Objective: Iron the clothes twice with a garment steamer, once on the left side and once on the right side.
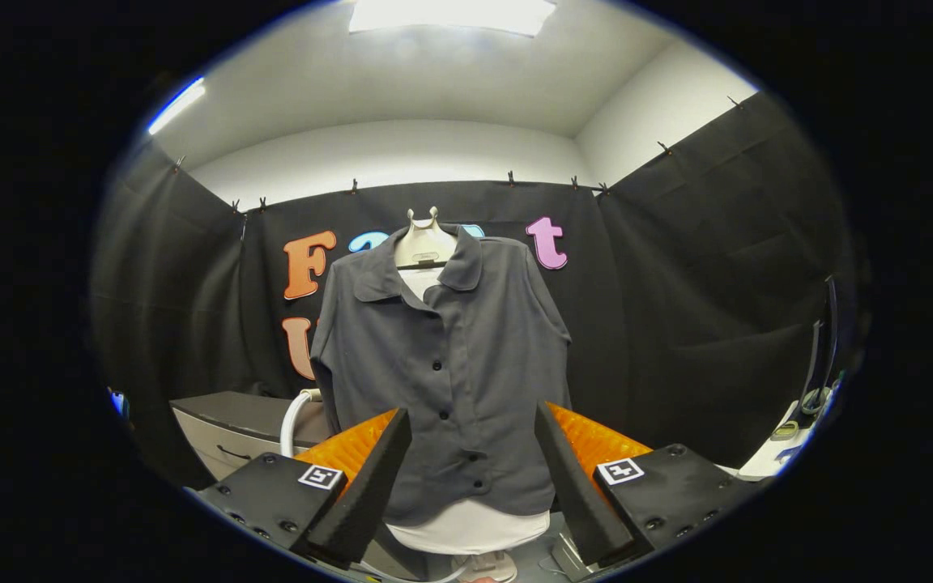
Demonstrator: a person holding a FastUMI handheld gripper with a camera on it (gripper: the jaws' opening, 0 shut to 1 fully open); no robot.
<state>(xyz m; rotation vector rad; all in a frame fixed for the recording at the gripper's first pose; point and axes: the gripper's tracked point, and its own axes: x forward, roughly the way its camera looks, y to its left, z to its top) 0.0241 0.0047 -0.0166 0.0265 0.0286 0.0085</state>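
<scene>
A dark grey button-up shirt point(446, 364) hangs on a pale mannequin torso point(424, 243) straight ahead, with a white layer point(470, 530) showing below its hem. My gripper point(473, 421) stands open, its two fingers spread wide with nothing between them; the shirt's lower front lies beyond the gap. A white hose point(295, 417) curves up just left of the shirt, behind the left finger. I cannot make out the steamer's head.
A grey cabinet or table point(232, 421) stands low at the left behind the hose. Black cloth walls close in the booth on all sides. Some small items point(790, 433) lie on a pale surface at the far right.
</scene>
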